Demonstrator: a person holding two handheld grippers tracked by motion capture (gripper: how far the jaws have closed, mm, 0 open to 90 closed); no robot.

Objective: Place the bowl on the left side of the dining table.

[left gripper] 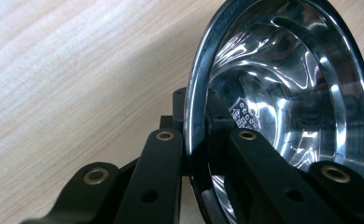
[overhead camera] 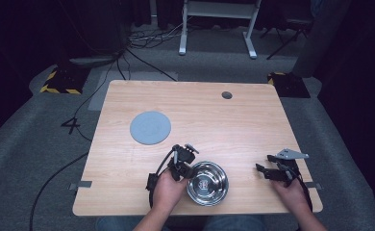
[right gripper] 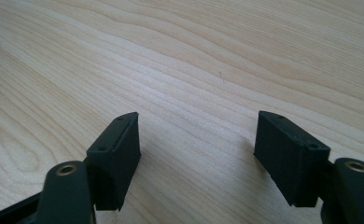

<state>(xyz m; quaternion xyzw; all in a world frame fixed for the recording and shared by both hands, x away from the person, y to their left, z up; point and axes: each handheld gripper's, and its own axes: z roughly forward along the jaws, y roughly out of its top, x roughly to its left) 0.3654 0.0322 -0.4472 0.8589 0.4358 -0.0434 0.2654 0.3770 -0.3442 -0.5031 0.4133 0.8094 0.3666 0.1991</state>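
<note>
The left hand-held gripper [left gripper: 196, 154] pinches the bowl [overhead camera: 207, 183] rim; the right hand-held gripper [right gripper: 196, 154] waits spread wide. The bowl looks grabbed, not yet moved.

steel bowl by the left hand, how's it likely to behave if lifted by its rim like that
The steel bowl looks thin-walled and rigid, so it should hold its shape and probably feel light. Its polished, mirror-like surface suggests it could slip or pivot between the jaws of the left hand-held gripper, which pinch just one edge of the rim. Its rounded sides may let it rock if set down unevenly.
</note>
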